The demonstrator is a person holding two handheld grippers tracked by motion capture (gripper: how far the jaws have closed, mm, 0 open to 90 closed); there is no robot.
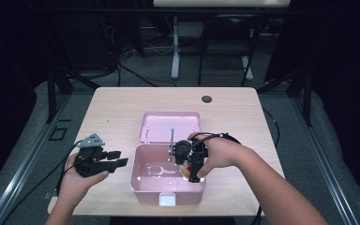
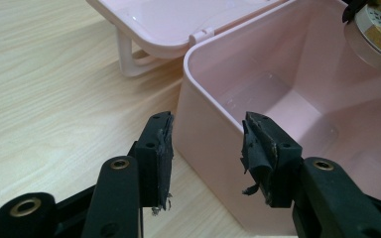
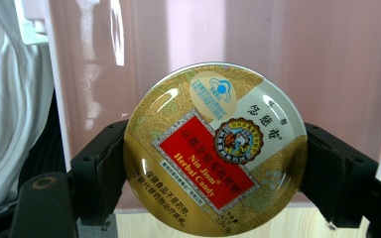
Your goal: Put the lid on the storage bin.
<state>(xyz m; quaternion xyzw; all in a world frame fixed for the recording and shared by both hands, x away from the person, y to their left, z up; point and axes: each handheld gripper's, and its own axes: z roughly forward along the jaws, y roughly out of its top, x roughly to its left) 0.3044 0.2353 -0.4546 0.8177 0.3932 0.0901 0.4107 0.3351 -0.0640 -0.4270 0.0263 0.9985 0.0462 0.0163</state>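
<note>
An open pink plastic box [image 1: 143, 185] stands on the table's near half, its lid [image 1: 168, 126] folded back flat behind it. My right gripper [image 1: 195, 174] reaches down into the box's right side, shut on a round gold candy tin [image 3: 216, 148] with a red label. The black pads [image 3: 101, 173] press on the tin's two sides, and the pink inner wall lies behind it. My left gripper [image 1: 120, 161] hovers just left of the box, open with nothing held. In the left gripper view the box's near corner [image 2: 213, 163] shows between the open jaws of my left gripper [image 2: 208, 131], and the tin [image 2: 377, 29] hangs at the top right.
A white latch [image 1: 167, 200] sits on the box's front wall, close to the table's near edge. A dark round grommet [image 1: 206, 99] lies near the far edge. Bare tabletop [image 1: 108, 117] lies left of and behind the box. Desk legs and cables stand beyond the table.
</note>
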